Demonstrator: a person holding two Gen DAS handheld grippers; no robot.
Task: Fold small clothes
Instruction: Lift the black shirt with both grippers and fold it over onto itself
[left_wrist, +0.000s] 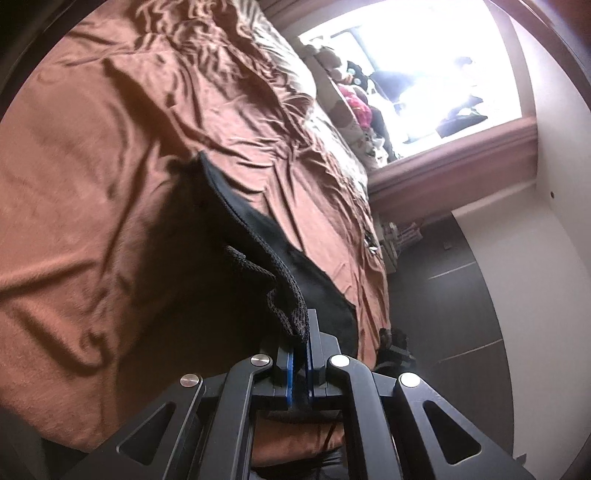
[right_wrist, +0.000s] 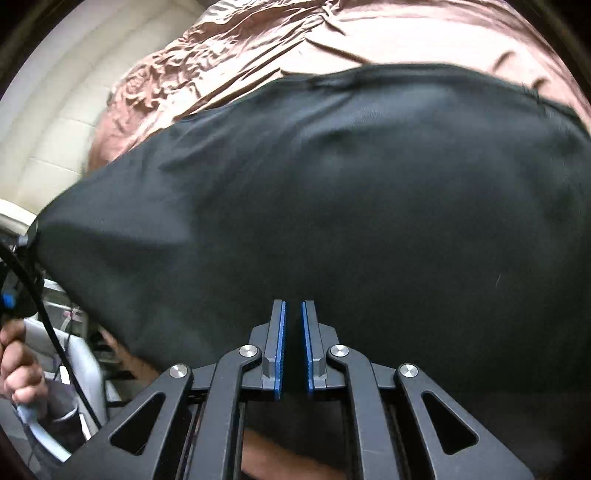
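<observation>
A black garment (left_wrist: 266, 236) with a knitted waistband and a drawstring (left_wrist: 243, 258) hangs over the brown bed sheet (left_wrist: 110, 166). My left gripper (left_wrist: 301, 325) is shut on its waistband edge, and the cloth drapes away from the blue pads. In the right wrist view the same black garment (right_wrist: 332, 184) is stretched wide and fills most of the picture. My right gripper (right_wrist: 293, 306) is shut on it, with dark cloth filling the narrow gap between the blue pads. Crumpled brown sheet (right_wrist: 258, 44) shows beyond the garment's far edge.
A bright window (left_wrist: 424, 74) with soft toys (left_wrist: 354, 99) on its sill lies past the bed. Dark floor (left_wrist: 461, 295) runs along the bed's side. A cream padded headboard (right_wrist: 55, 129) stands at left. A person's hand (right_wrist: 18, 369) and a black cable (right_wrist: 44, 314) show at lower left.
</observation>
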